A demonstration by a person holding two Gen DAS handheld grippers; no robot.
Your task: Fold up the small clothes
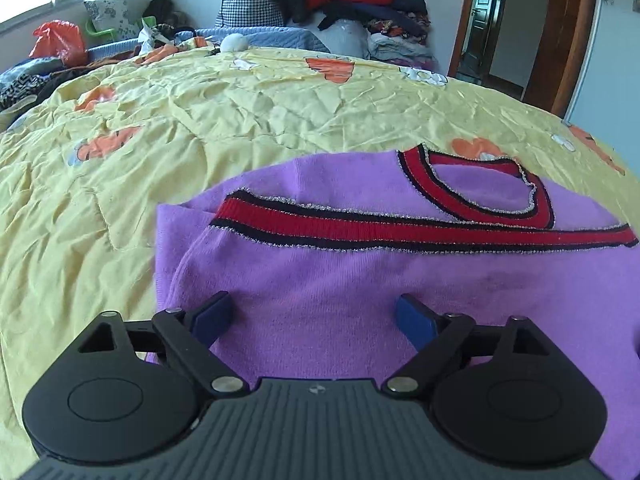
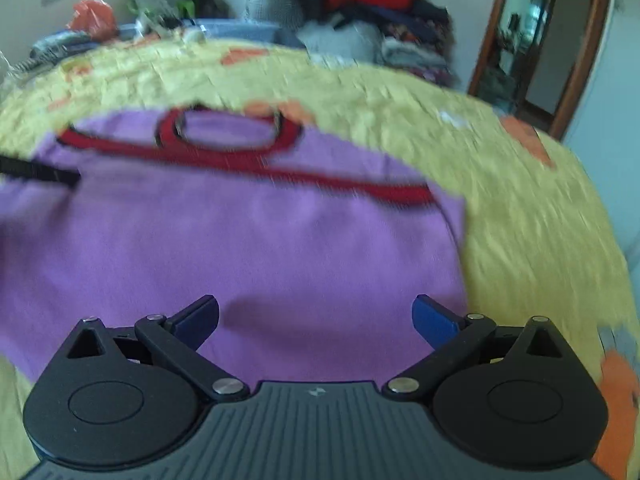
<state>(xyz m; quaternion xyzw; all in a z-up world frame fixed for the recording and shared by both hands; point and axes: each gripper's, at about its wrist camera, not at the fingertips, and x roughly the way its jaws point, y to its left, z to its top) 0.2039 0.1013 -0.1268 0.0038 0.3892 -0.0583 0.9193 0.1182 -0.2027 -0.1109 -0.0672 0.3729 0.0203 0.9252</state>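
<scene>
A small purple knit top (image 1: 328, 280) with red and dark trim lies folded on the yellow bedspread (image 1: 200, 120). Its red hem band (image 1: 400, 232) is laid up near the red neckline (image 1: 540, 196). My left gripper (image 1: 316, 314) hovers over the top's near left part, jaws wide open, nothing between the blue pads (image 1: 414, 320). In the blurred right wrist view the same top (image 2: 280, 240) fills the middle. My right gripper (image 2: 316, 314) stands open over its near right part, holding nothing. A dark bar (image 2: 36, 172) at the left edge lies over the top.
Stacked clothes (image 1: 360, 0) and a checked bag (image 1: 248, 0) pile up at the bed's far side. An orange plastic bag (image 1: 60, 40) and a cushion (image 1: 108, 12) sit under the window at far left. A wooden door frame (image 1: 560, 32) stands at right.
</scene>
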